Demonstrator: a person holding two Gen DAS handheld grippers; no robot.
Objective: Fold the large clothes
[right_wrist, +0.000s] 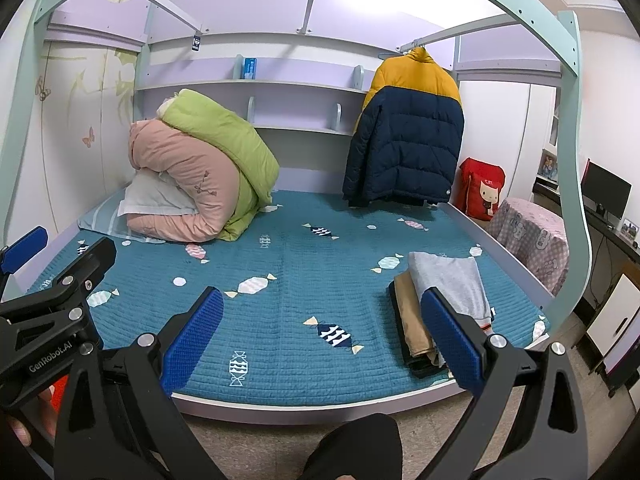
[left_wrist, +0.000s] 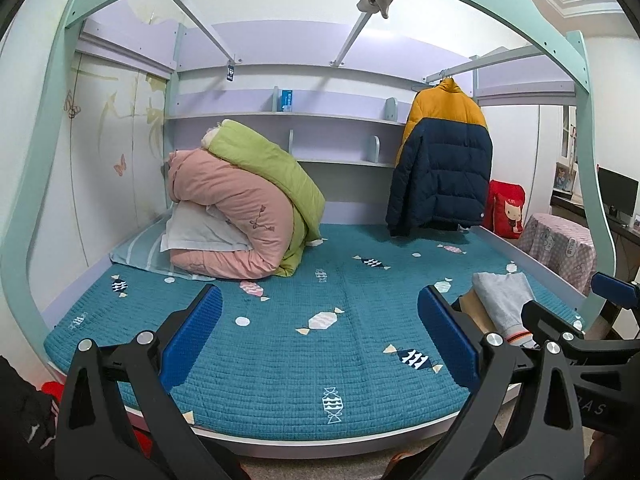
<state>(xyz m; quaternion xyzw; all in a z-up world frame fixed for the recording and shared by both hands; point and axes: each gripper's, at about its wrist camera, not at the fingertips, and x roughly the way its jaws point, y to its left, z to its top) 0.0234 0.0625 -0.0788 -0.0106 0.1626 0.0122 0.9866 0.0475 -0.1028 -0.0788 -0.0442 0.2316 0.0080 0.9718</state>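
Observation:
A yellow and navy puffer jacket hangs from a rail at the back right of the bed. A small stack of folded clothes, grey on top of tan, lies on the teal quilted mattress at the front right. My left gripper stands open over the front of the bed with nothing between its blue pads. My right gripper is open too and empty, its right finger overlapping the stack. Each gripper shows at the edge of the other's view.
Rolled pink and green duvets with a pillow sit at the back left. Shelves run along the back wall. A red cartoon bag, a checked covered stand and a desk with a monitor are right of the bed. A mint frame arches overhead.

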